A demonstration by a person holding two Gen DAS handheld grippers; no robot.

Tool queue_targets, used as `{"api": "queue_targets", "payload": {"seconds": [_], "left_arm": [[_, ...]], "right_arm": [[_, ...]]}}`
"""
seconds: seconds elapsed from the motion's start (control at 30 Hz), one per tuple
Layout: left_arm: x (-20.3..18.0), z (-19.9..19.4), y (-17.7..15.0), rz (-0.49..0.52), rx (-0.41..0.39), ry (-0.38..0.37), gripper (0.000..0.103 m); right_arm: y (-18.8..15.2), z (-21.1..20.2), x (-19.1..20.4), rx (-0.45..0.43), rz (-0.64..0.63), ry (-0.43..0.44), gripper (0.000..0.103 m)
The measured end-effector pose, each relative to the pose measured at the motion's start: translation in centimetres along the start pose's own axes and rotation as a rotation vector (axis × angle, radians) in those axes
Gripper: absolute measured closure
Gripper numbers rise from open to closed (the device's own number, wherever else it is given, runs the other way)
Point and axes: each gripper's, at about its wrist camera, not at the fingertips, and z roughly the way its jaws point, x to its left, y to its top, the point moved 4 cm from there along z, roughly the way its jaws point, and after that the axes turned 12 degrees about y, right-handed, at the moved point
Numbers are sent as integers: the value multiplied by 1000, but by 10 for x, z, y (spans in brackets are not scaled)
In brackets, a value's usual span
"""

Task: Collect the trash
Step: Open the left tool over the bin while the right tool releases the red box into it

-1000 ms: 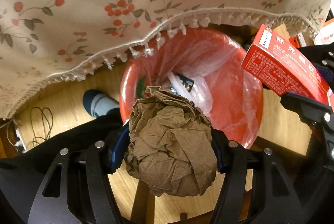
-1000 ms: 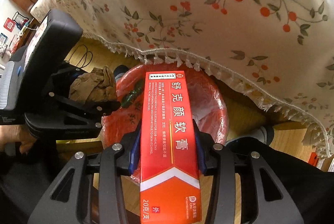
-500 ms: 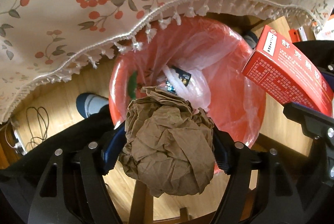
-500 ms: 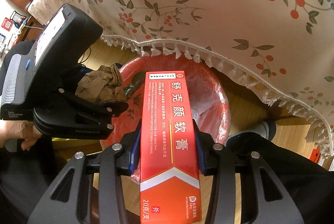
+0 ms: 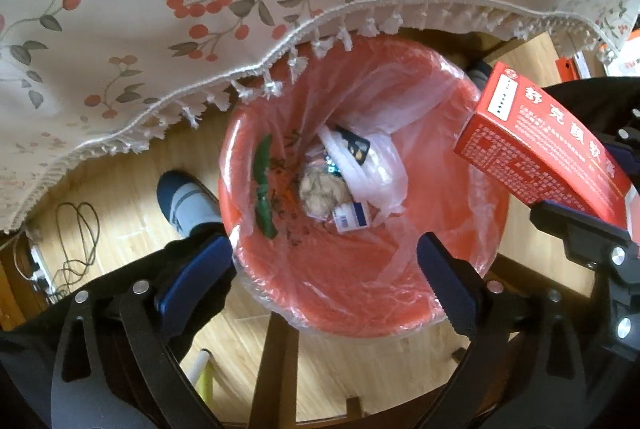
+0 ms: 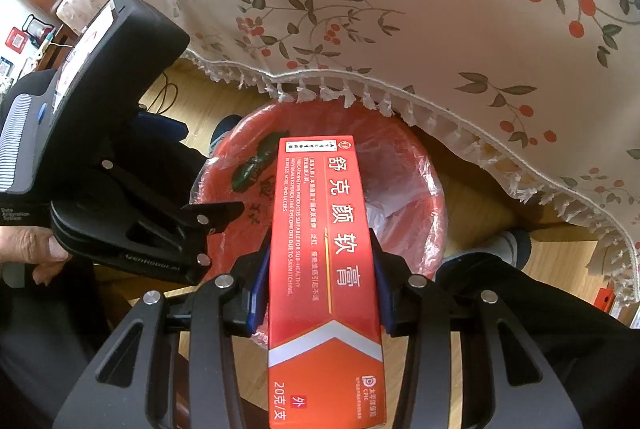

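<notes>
A person's sock-clad foot [image 5: 188,205] stands on the wooden floor [image 5: 120,189] beside a red trash bin [image 5: 496,229] lined with clear plastic, under the fringed edge of a cherry-print tablecloth [image 5: 160,9]. The left gripper [image 5: 326,273] hangs over the bin's near rim with its blue-padded fingers [image 5: 192,269] spread wide and nothing between them. In the bottom of the bin lies a crumpled brown paper ball [image 5: 322,195], touching a small white-and-blue packet [image 5: 352,216] and white plastic wrapping [image 5: 376,165]. To the right, the right gripper [image 6: 318,281] clamps a long red ointment box [image 6: 324,269] by its two narrow sides. The box's long axis runs straight along the fingers, its far end pointing forward over the bin's open mouth, its printed face turned up to the camera. From the left wrist view the same box [image 5: 540,145] slants in from the right, its end hanging above the bin's right rim.
</notes>
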Motion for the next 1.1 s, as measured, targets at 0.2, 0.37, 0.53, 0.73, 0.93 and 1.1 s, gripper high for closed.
{"api": "queue_targets", "payload": {"seconds": [0.2,0.37,0.53,0.73,0.93,1.1], "left_arm": [[29,-35,2,-132,-95,-43,7],[48,-71,1,-149,-205,49,7],[55,-70,-4,-181,-164,25,6],[40,-63,-8,-74,-181,100,6],[41,-64,-7,-98,-178,58,6],[42,-62,-8,-113,-170,41,6]], "right_arm": [[10,-13,7,-27,-32,7,61],[23,-15,13,-30,-68,0,61],[18,-1,18,14,-97,1,61],[10,15,16,63,-92,11,61],[6,23,14,88,-86,16,60],[7,27,16,98,-97,17,52]]}}
